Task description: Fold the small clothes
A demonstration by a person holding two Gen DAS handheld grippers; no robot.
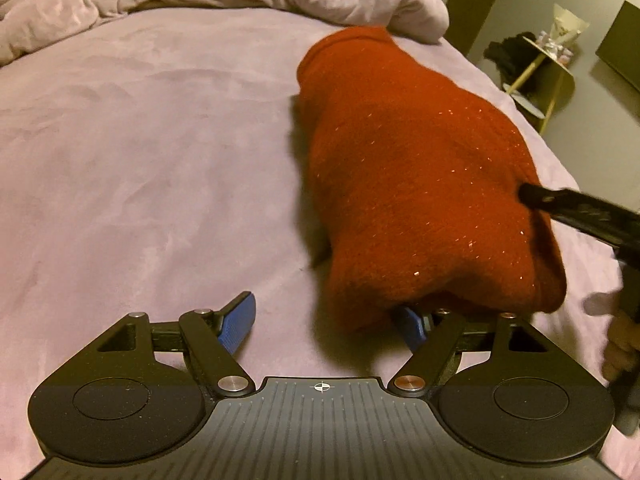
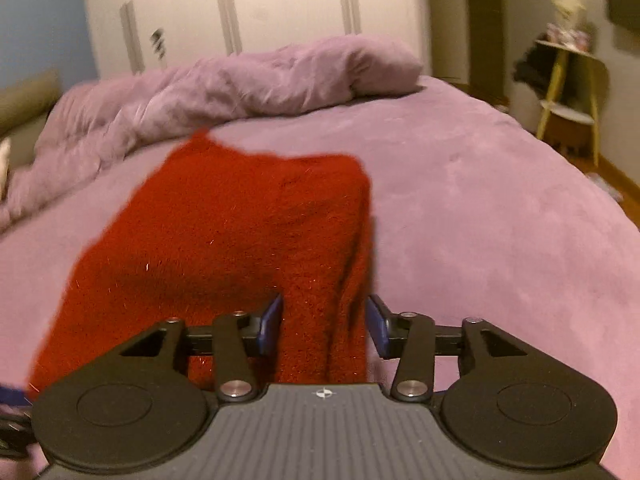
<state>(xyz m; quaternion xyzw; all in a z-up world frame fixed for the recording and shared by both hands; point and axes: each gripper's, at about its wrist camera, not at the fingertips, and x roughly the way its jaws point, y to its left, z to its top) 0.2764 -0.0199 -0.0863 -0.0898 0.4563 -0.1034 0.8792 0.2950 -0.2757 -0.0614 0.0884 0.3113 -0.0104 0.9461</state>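
A red knitted garment [image 1: 420, 176] with glitter specks lies bunched on the purple bed [image 1: 140, 160]. My left gripper [image 1: 328, 324] is open; its right finger [image 1: 412, 326] is tucked under the garment's near edge, its left finger [image 1: 238, 322] is bare. In the right wrist view the garment [image 2: 240, 232] is partly lifted, and a fold of it hangs between the blue pads of my right gripper [image 2: 324, 324], which stand apart on either side of the cloth. The right gripper's finger also shows in the left wrist view [image 1: 576, 208], against the garment's right side.
A rumpled purple duvet [image 2: 240, 84] is heaped at the far end of the bed. A yellow side table [image 2: 568, 92] with clutter stands on the floor to the right. White wardrobe doors [image 2: 280, 8] are behind the bed.
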